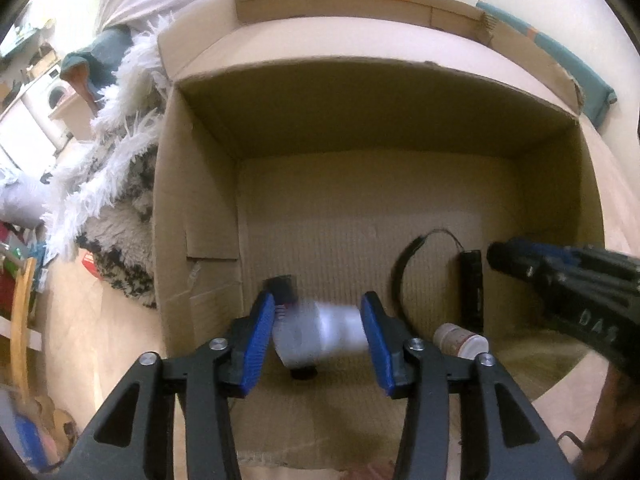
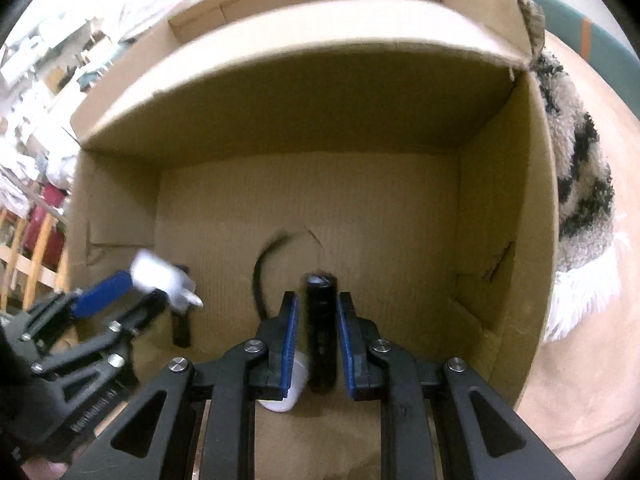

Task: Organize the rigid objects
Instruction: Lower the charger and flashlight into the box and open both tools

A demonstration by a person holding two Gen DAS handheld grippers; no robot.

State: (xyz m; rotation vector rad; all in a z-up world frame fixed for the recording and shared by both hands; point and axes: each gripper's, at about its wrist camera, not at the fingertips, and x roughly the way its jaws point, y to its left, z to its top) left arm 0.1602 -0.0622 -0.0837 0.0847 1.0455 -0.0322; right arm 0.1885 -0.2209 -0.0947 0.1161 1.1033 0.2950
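Observation:
An open cardboard box fills both views. My left gripper hangs over its near left floor. A white bottle lies crosswise between the blue pads, blurred while the fingers are sharp, with the pads not pressing it. A flat black item lies under it. My right gripper is shut on a slim black device, which runs lengthwise between its pads. The device's black cord arcs over the floor. A small white-capped pill bottle lies beside the device's near end.
The box's far wall and side walls stand high around both grippers. The back half of its floor is bare cardboard. A shaggy white-and-black rug lies against the box outside. Wooden furniture stands at the far left.

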